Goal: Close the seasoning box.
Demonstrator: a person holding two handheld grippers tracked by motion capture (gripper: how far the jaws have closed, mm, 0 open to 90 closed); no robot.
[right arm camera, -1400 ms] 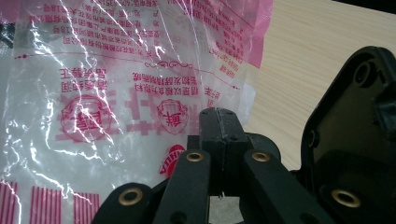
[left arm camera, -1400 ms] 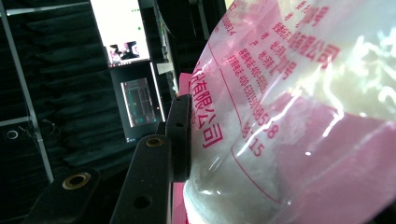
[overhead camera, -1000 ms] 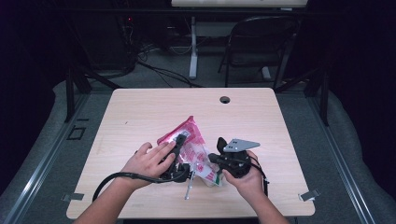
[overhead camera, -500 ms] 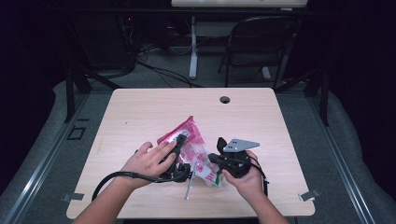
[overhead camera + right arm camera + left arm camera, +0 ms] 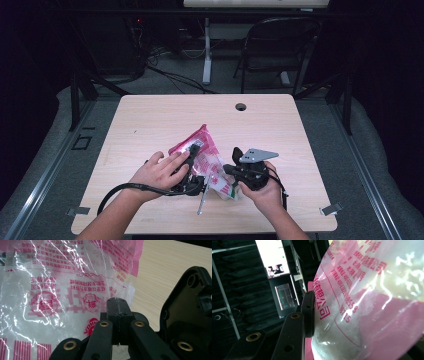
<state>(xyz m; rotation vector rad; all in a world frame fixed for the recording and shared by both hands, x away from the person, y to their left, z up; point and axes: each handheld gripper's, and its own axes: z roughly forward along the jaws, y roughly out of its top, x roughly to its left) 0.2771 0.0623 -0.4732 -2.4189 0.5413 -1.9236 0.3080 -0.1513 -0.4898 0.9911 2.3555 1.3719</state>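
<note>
- the right gripper (image 5: 231,169) is seen near the table's (image 5: 150,120) front edge; in its own view the jaws are pressed together, pinching an edge of the pink-and-clear plastic bag (image 5: 62,290).
- just beside it, the left gripper (image 5: 192,150) is held with its jaws partly apart around the bag (image 5: 205,155); one pad (image 5: 308,312) is pressed against the film, while the other jaw is hidden behind the bag.
- the bag (image 5: 367,305) is kept between both grippers, above the table's near middle.
- farther off, a round hole (image 5: 241,106) is seen in the tabletop.
</note>
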